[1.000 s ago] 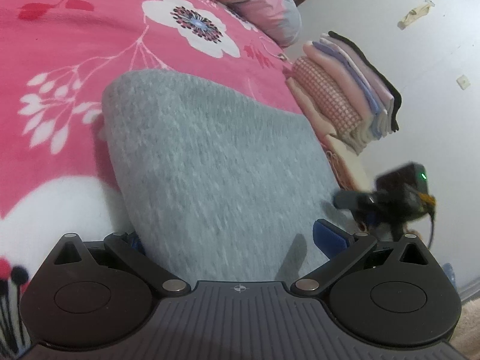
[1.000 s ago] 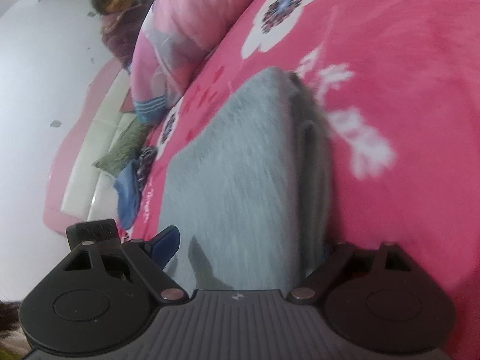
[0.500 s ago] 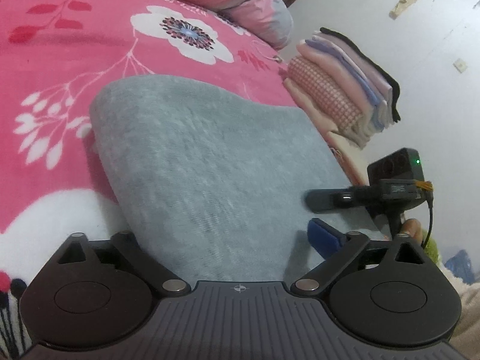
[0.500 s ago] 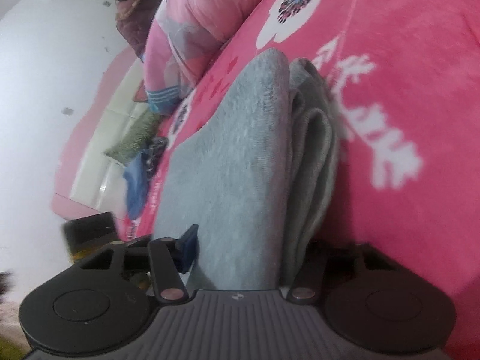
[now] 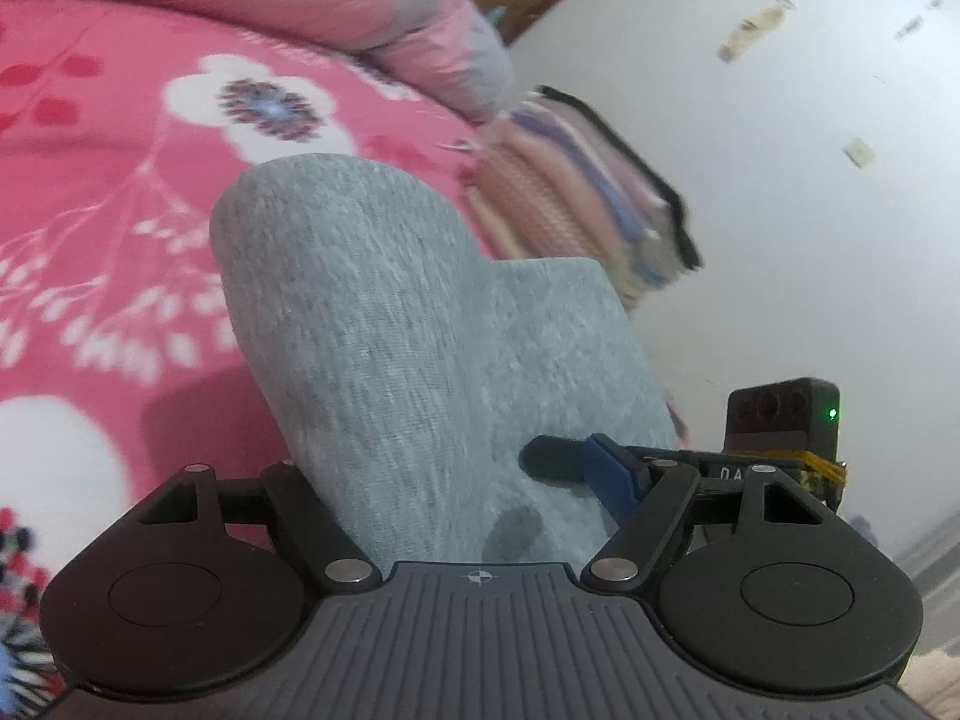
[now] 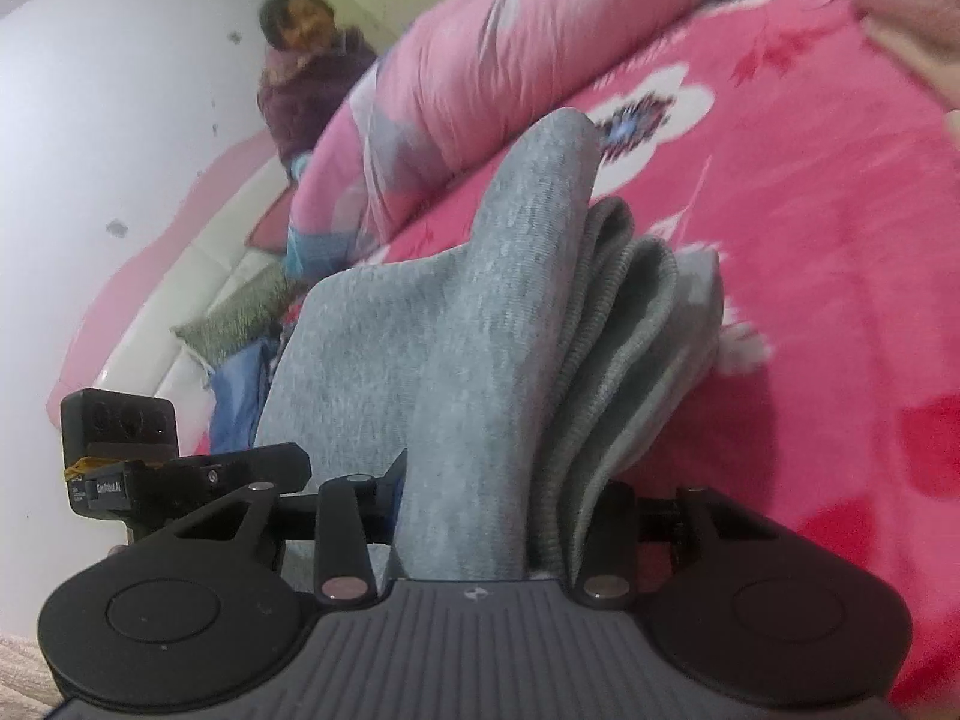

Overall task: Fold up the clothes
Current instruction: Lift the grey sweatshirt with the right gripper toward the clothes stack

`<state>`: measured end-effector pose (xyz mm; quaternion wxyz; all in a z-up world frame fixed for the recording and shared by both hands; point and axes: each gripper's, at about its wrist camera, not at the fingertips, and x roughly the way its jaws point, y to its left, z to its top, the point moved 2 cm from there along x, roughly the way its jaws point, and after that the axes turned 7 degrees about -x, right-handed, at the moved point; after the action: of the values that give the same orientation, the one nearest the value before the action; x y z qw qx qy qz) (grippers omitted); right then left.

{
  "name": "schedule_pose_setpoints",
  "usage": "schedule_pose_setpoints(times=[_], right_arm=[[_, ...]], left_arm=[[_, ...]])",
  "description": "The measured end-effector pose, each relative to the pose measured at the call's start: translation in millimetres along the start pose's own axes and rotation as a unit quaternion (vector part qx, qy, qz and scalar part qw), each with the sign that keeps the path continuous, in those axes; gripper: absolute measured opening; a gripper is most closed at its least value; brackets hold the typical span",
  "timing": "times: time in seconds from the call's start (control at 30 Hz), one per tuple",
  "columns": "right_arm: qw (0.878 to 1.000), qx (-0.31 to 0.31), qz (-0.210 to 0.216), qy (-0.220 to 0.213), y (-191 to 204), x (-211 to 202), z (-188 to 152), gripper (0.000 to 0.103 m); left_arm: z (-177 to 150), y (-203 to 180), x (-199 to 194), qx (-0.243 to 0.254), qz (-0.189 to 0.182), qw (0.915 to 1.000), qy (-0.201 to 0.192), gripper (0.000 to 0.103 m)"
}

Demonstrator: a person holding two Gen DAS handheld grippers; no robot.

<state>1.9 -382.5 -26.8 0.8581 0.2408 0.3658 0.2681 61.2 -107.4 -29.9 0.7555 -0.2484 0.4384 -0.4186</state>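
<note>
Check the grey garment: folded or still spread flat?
Folded. The grey garment shows several stacked layers along its edge in the right wrist view, pinched by the right tongs.

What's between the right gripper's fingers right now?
The folded grey garment: several layers run between the right gripper's fingers, seen in the right wrist view.

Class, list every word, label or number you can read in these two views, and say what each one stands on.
"DA": white letters, cut off, on the right gripper body, left wrist view.
Small white label on the left gripper body, right wrist view: too blurred to read.
No readable text on the grey garment or the pink blanket.
</note>
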Motion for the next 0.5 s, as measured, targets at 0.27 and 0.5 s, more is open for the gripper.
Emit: schedule_pose_setpoints(times=[0.27, 0.5], right_arm=[[0.995, -0.008, -0.064, -0.078, -8.6, -112.5, -1.4, 0.044], [0.983, -0.007, -0.153, -0.099, -60.4, -197.4, 32.2, 0.044]], left_arm=[[5.6, -68.7, 81.9, 0.025, -0.065, 0.9971, 0.03, 0.076], [14.0, -122.0, 165.7, 0.036, -0.122, 0.9903, 0.057, 0.075]])
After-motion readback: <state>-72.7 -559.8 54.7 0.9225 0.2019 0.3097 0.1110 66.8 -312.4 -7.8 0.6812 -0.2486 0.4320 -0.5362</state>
